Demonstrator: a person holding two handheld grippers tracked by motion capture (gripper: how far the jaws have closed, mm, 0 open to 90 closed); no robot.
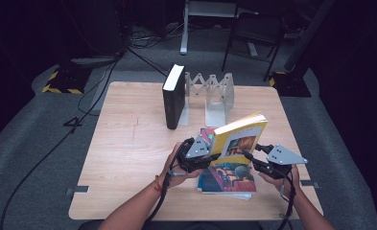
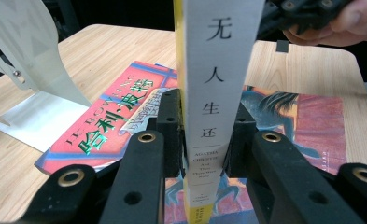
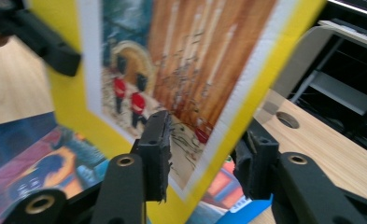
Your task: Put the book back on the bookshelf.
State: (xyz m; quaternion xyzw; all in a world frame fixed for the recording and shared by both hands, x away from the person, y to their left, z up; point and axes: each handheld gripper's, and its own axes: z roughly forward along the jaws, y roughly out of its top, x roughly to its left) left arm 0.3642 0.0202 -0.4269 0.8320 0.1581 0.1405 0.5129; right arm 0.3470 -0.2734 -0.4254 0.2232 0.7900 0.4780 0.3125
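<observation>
A yellow paperback (image 1: 241, 136) stands tilted on its edge above a colourful flat book (image 1: 229, 181) near the table's front. My left gripper (image 1: 214, 154) is shut on the yellow book's white spine (image 2: 214, 70), one pad pressing each side, low on the spine (image 2: 204, 140). My right gripper (image 1: 259, 154) is at the book's other end. Its jaws straddle the lower corner of the picture cover (image 3: 181, 60) with a gap on the right side, so the gripper (image 3: 204, 154) is open. The flat book's red and blue cover (image 2: 111, 112) lies right beneath (image 3: 31, 163).
A thick black book (image 1: 173, 96) stands upright at the back of the wooden table (image 1: 128, 143), against a grey metal expanding book rack (image 1: 215, 93) whose slots stand vacant (image 2: 27, 60). Bare wood lies left of my hands. Cables and chair legs are on the floor beyond.
</observation>
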